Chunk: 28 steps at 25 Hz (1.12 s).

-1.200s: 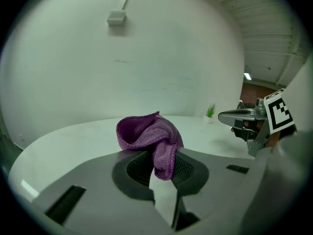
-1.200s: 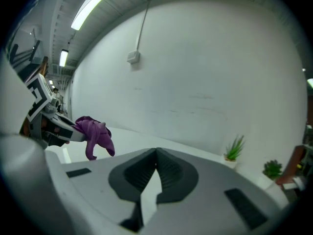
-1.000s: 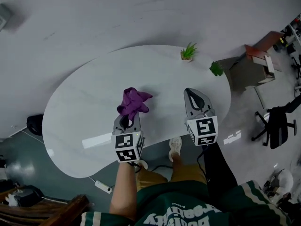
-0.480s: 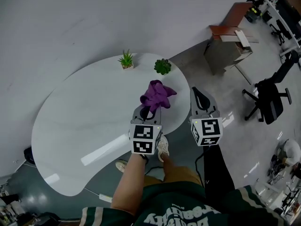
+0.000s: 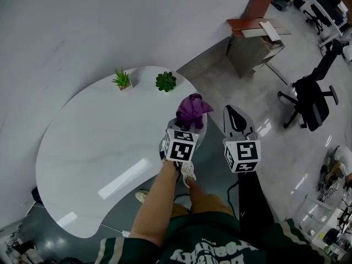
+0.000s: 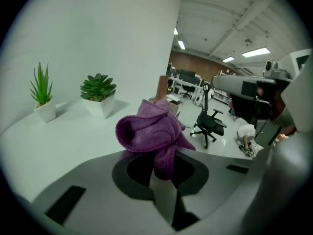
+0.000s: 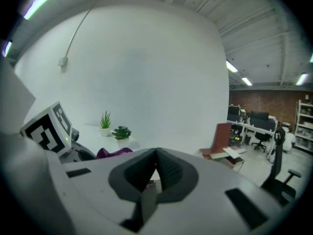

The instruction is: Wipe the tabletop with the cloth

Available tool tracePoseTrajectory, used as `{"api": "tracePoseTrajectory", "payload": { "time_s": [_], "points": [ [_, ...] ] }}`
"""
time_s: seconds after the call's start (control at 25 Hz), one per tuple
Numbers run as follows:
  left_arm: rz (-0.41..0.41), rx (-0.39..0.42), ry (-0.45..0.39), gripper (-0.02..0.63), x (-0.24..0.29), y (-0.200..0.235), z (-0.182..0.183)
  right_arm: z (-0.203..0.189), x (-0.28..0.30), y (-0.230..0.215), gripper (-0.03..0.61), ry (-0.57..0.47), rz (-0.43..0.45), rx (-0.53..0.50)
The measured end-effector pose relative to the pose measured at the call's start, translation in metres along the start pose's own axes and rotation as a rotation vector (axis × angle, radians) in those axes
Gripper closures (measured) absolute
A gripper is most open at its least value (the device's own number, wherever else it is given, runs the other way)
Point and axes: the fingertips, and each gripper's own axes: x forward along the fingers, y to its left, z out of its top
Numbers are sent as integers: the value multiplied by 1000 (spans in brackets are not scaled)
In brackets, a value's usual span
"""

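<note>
In the head view a crumpled purple cloth hangs over the right rim of the white kidney-shaped table. My left gripper is shut on it, marker cube toward me. The left gripper view shows the cloth bunched up out of the closed jaws of the left gripper, just above the tabletop. To the right, past the table edge and over the floor, my right gripper is held shut and empty. Its own view shows the right gripper with ribbed pads together, and the cloth at lower left.
Two small potted plants stand at the table's far right end, close to the wall. On the floor to the right are a low wooden cabinet and a black office chair. The person's shoe shows below the table edge.
The left gripper has carried the cloth from the middle of the table to its right rim, nearer the plants. The right gripper, earlier over the tabletop, now hangs beyond the edge.
</note>
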Motion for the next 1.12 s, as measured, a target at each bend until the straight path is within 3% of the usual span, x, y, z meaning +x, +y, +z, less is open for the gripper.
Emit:
{"api": "tracePoseTrajectory", "payload": {
  "time_s": [0.24, 0.48, 1.12],
  "points": [
    [50, -36, 13, 561, -7, 13, -7, -1, 11, 14, 574, 9, 48, -27],
    [130, -108, 14, 561, -42, 41, -31, 11, 24, 56, 574, 1, 141, -64],
    [389, -362, -16, 561, -182, 141, -160, 15, 21, 267, 574, 1, 486, -183]
  ]
}}
